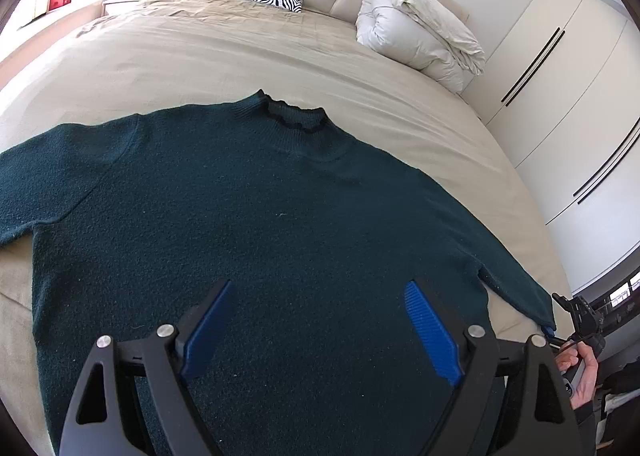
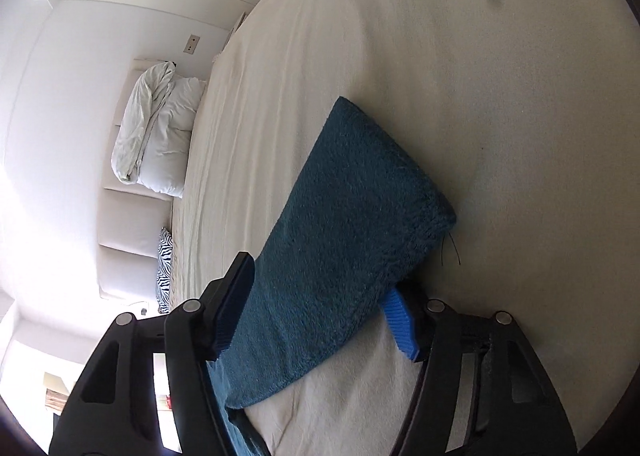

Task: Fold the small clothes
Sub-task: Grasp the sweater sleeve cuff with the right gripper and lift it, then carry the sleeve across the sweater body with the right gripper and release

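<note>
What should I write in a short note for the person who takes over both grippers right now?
Left gripper: open, above the lower body of the sweater, holding nothing.
Right gripper: fingers either side of the right sleeve near its cuff; whether it grips the sleeve cannot be told.
The sweater lies flat on the bed, collar away from you, both sleeves spread out.
Done: laid out. Left: all folds, probably this sleeve first.

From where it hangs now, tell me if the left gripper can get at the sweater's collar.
Probably yes. The left gripper hangs open over the sweater body, and nothing lies between it and the collar farther up the bed; it would need to move forward.
</note>
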`<state>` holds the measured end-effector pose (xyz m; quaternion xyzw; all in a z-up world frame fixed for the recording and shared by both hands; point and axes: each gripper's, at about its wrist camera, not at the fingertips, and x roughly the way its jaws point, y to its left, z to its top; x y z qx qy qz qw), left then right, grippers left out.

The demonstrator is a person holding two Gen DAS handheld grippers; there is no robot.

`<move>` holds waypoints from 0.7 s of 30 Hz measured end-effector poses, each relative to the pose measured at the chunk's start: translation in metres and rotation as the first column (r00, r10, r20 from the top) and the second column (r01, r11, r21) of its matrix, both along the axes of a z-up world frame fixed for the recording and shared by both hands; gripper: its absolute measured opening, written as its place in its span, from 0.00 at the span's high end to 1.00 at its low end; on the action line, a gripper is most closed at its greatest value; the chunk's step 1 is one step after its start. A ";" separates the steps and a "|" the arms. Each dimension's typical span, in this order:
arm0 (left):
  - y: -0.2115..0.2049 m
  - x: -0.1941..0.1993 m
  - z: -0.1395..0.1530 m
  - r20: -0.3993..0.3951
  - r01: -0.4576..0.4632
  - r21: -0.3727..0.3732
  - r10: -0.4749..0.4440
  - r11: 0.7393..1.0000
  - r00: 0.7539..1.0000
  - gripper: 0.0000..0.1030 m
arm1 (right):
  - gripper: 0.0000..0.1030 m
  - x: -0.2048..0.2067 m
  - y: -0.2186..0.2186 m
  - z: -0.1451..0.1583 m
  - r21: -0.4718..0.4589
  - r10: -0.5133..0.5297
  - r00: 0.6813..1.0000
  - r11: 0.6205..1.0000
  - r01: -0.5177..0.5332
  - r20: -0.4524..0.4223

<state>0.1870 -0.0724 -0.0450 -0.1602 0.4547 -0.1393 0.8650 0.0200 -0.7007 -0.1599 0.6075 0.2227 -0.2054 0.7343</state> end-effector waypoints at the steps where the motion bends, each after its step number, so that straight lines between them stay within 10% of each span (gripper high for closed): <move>1: -0.002 0.003 -0.002 -0.007 0.009 -0.008 -0.009 1.000 1.000 0.24 | 0.58 0.004 -0.007 -0.004 0.003 -0.007 1.000 1.000 0.007 -0.002; 7: -0.010 0.018 -0.013 -0.038 0.059 -0.033 -0.060 0.998 0.997 0.27 | 0.92 0.046 -0.027 0.005 -0.076 0.035 0.997 0.996 -0.040 -0.073; 13: -0.016 0.032 -0.013 -0.058 0.102 -0.117 -0.109 0.988 0.992 0.27 | 0.93 0.119 0.017 0.069 -0.301 0.191 0.973 0.927 -0.223 -0.132; 21: -0.006 0.049 -0.016 -0.105 0.112 -0.328 -0.154 0.938 0.982 0.26 | 0.93 0.242 0.215 0.133 -0.585 0.521 0.784 0.536 -0.608 -0.338</move>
